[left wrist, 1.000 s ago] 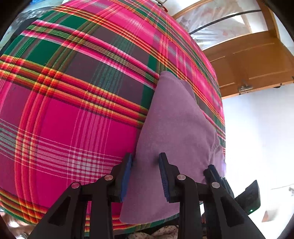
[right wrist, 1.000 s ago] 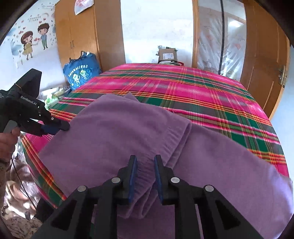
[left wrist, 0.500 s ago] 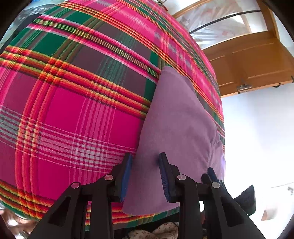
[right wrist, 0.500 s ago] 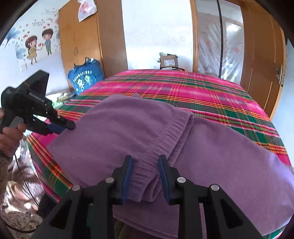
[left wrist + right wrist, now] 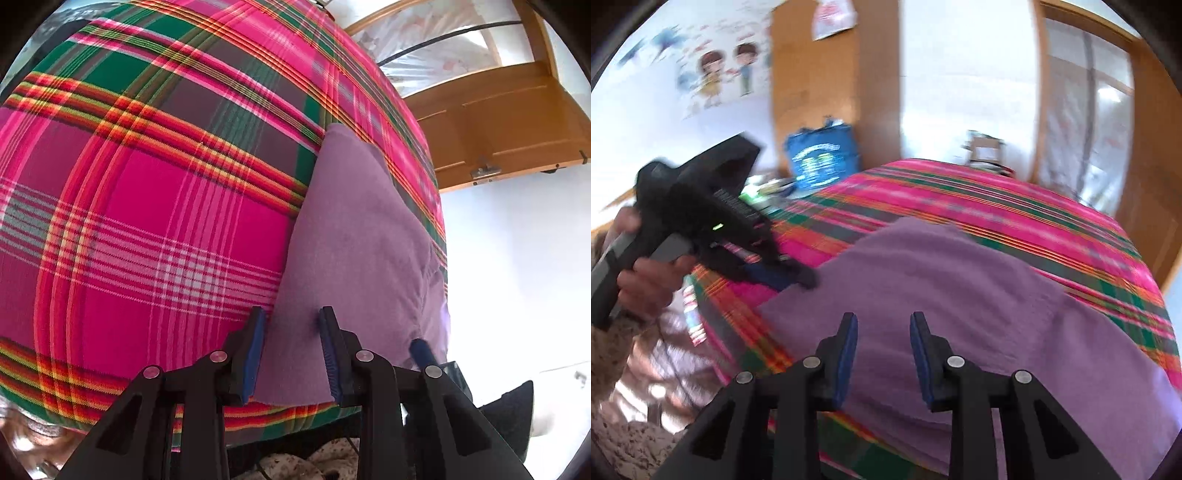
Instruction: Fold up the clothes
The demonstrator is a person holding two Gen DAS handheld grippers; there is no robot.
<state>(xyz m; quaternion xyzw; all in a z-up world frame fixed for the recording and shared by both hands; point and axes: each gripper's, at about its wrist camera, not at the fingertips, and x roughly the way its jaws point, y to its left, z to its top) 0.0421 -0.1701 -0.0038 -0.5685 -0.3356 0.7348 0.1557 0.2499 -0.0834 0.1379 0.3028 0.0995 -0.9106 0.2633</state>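
A purple garment (image 5: pixel 362 240) lies folded along the near edge of a bed with a pink, green and orange plaid cover (image 5: pixel 147 203). My left gripper (image 5: pixel 291 332) stands open over the garment's near left corner; the cloth shows between its apart jaws, unpinched. In the right wrist view the same garment (image 5: pixel 942 288) spreads flat. My right gripper (image 5: pixel 882 332) hovers open above it, with nothing pinched. The left gripper (image 5: pixel 798 275), held by a hand (image 5: pixel 646 280), touches the cloth's left edge. This view is motion-blurred.
A wooden door (image 5: pixel 498 122) and pale floor (image 5: pixel 517 277) lie right of the bed. A wooden wardrobe (image 5: pixel 816 110), a blue bag (image 5: pixel 822 162) and a small box (image 5: pixel 986 147) stand beyond the bed. Patterned fabric lies below the bed edge.
The right gripper has let go of the garment's folded edge, opened slightly and swung left toward the left gripper. The fold now lies flat. The left gripper has stayed in place.
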